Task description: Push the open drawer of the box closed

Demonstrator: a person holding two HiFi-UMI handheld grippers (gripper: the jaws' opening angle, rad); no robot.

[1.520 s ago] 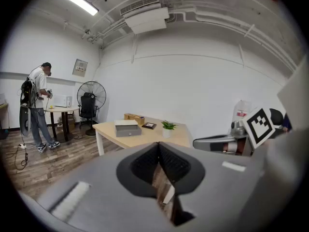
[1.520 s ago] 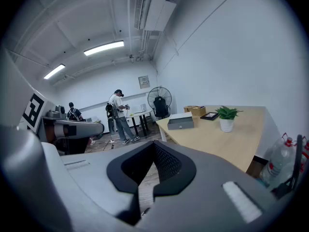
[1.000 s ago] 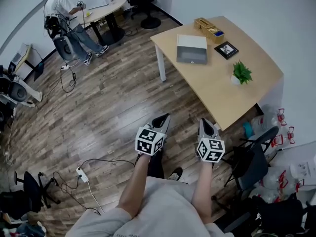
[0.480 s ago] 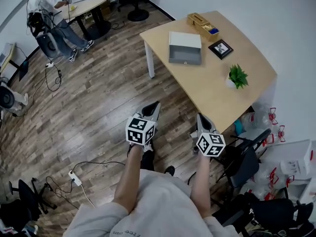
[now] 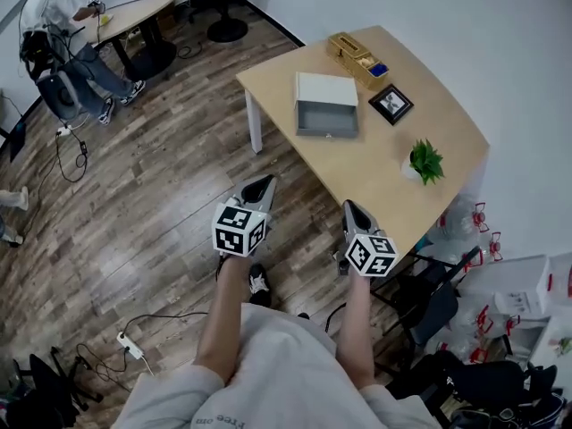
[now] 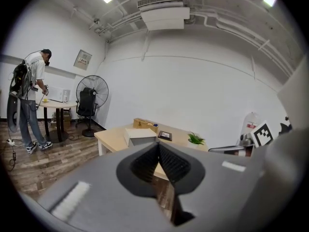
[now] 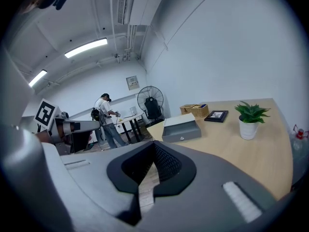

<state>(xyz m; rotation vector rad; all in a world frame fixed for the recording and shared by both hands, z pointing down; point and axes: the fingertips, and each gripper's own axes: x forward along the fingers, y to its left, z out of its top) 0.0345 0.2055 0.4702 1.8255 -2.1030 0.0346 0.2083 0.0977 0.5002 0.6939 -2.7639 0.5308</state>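
Box (image 5: 325, 89) w/ open drawer (image 5: 327, 120) well ahead of L tool (image 5: 263, 182) & R tool (image 5: 347, 206); both closed, empty.

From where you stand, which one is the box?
On the light wooden table, look at the far end. The box is the plain grey one with an open drawer, unlike the wicker basket, picture frame and potted plant.

Right claw (image 7: 154, 148) closed, empty; drawer (image 7: 182, 132) pulled out.
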